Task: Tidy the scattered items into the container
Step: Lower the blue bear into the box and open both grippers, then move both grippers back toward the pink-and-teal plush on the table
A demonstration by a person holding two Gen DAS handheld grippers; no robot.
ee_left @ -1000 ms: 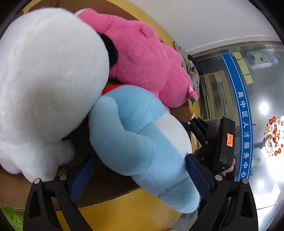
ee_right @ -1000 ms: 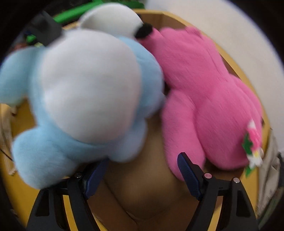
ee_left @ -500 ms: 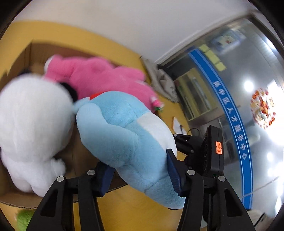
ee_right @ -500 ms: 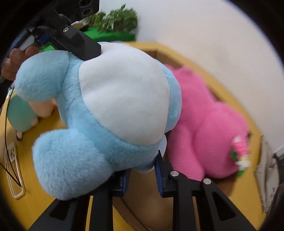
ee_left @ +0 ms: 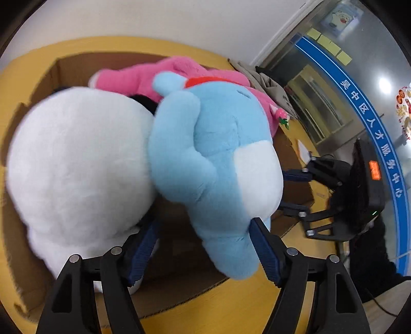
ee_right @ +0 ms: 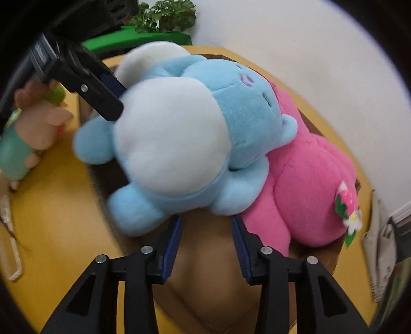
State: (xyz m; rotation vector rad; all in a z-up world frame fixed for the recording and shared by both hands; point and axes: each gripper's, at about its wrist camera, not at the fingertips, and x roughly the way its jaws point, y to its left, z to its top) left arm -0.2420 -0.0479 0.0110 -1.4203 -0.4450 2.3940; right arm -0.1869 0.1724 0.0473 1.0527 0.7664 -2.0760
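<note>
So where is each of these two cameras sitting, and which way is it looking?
Left wrist: sits on the left gripper, looks down its fingers at the blue plush in the cardboard box; the right gripper shows.
Right wrist: sits on the right gripper, looks down at the box; the left gripper's finger shows.
Both share the blue plush and pink plush.

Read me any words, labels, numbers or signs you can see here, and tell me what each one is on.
"吴中区人才服务中心": white characters on the blue band across the glass wall.
Orange sticker on the black device: print too blurred to read.
Yellow sticky notes on the glass: no readable writing.
Cartoon poster above them: no legible text.
Right wrist view: no text.
</note>
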